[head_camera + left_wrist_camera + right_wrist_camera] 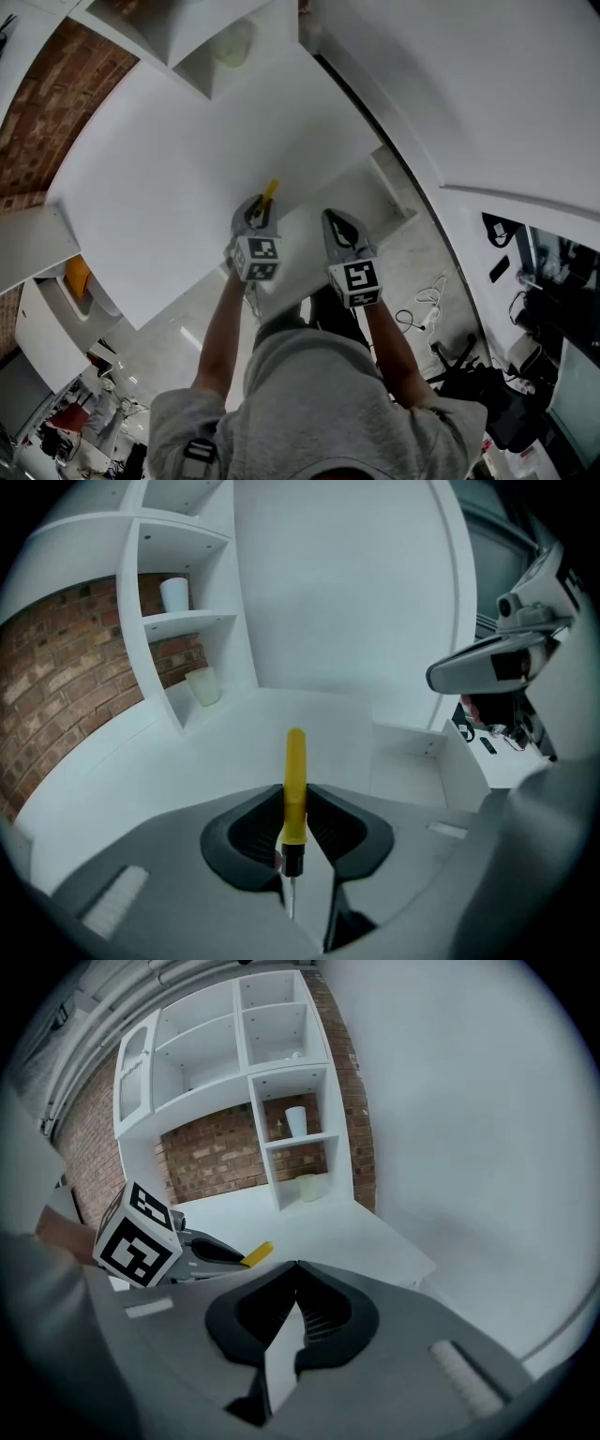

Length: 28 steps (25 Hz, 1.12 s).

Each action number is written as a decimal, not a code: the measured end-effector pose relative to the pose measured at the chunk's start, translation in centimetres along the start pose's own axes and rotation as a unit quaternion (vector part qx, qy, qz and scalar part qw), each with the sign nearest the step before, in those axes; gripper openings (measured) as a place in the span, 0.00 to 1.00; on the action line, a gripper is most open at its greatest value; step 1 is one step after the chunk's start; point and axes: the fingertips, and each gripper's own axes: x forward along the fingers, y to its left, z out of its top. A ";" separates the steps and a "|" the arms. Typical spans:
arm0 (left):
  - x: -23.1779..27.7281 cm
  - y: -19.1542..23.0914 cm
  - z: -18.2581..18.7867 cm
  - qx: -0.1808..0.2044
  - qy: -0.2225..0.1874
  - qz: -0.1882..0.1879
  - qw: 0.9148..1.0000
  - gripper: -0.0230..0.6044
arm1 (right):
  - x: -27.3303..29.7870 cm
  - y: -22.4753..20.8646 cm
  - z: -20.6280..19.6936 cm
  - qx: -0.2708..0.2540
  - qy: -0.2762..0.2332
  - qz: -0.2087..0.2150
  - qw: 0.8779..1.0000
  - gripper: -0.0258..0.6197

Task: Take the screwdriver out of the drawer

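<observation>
My left gripper (262, 210) is shut on a screwdriver (270, 192) with a yellow handle. In the left gripper view the handle (294, 775) sticks out forward past the gripper (294, 799), and the thin metal shaft runs back between the pads. It hangs above the white tabletop (178, 187). The open white drawer (380, 192) lies to its right, also seen as a drawer (412, 757) in the left gripper view. My right gripper (341, 225) hovers beside the left one. Its tips (294, 1269) meet with nothing between them. From there the left gripper (202, 1252) and the yellow handle (258, 1253) show.
A white shelf unit (159, 639) stands at the table's far end against a brick wall (66, 677), with a white cup (173, 593) and a pale cup (202, 685) in its compartments. Cables (427, 305) and an office chair (469, 361) are on the floor at the right.
</observation>
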 end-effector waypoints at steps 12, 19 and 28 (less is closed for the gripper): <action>3.7 0.3 -1.6 0.002 0.025 0.010 1.000 0.17 | 1.5 -2.6 -1.1 0.021 0.022 -0.003 1.000 0.04; 4.4 0.6 -1.5 0.009 0.034 0.017 0.999 0.17 | 1.5 -3.4 -1.2 0.029 0.021 -0.009 0.999 0.04; 4.1 0.9 -0.6 0.003 0.022 0.036 0.999 0.20 | 1.0 -3.8 -1.4 0.033 0.019 -0.012 0.999 0.04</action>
